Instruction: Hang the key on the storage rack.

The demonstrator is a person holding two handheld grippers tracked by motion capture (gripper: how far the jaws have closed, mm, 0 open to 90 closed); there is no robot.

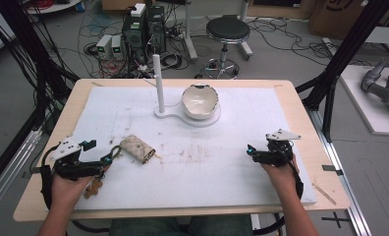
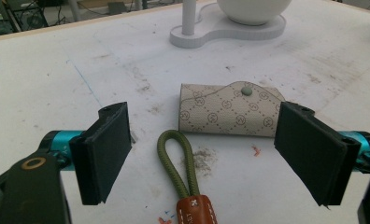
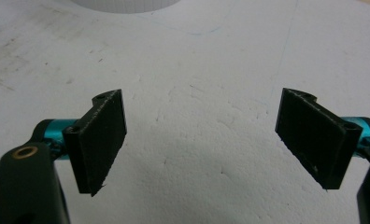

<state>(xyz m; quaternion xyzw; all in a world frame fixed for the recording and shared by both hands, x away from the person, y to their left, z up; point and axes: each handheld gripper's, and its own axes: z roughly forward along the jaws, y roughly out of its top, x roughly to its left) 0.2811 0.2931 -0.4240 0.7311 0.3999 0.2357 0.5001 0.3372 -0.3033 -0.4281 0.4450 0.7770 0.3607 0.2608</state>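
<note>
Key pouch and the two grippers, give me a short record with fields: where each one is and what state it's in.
key pouch: lying flat on the white mat, flap snapped shut
olive cord loop: on the mat between the left gripper's fingers, not pinched, near the pouch; contact unclear
left gripper: open, aimed at the pouch
right gripper: open over bare mat, nothing between its fingers
white stand with bowl: at the far side of the mat, untouched

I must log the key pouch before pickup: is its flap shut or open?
Shut. In the left gripper view the key pouch lies flat, its flap folded down and fastened by the round snap.
</note>
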